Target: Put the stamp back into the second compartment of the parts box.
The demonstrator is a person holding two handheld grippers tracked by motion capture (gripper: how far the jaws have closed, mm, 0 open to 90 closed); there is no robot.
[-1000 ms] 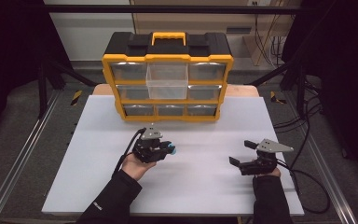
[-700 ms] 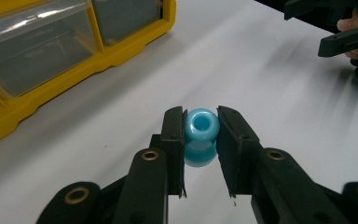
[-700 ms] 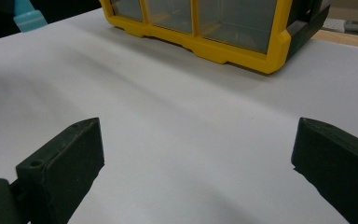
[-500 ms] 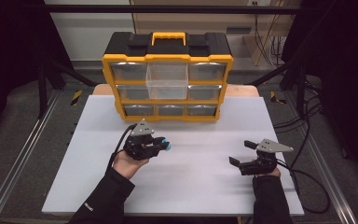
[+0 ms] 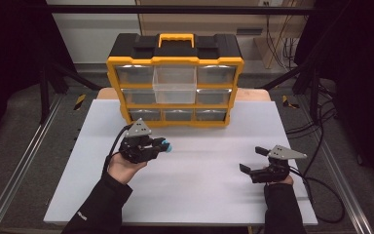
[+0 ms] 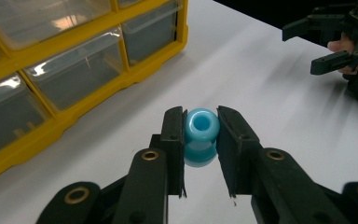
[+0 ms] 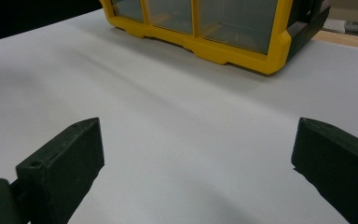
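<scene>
Blue and glossy, the bead (image 6: 201, 136) sits clamped between the jaws of my left gripper (image 5: 161, 145), held above the white table (image 5: 199, 195) just in front of the yellow drawer organizer (image 5: 175, 61), while my right gripper (image 5: 251, 159) rests well apart with its jaws spread wide.

Both forearms wear black sleeves; the left sleeve (image 5: 97, 207) carries a small white marking near its cuff. The left claw (image 5: 163, 144) is black, topped by a grey three-cornered plate, with a black cable looping from its far-left side. In the left gripper view its two jaws are flat black blocks on arms set with brass-coloured ringed pivots. The right claw (image 5: 253, 159) is black too, with the same grey plate and a black cable trailing to the right. Its jaws are matte black wedges.
</scene>
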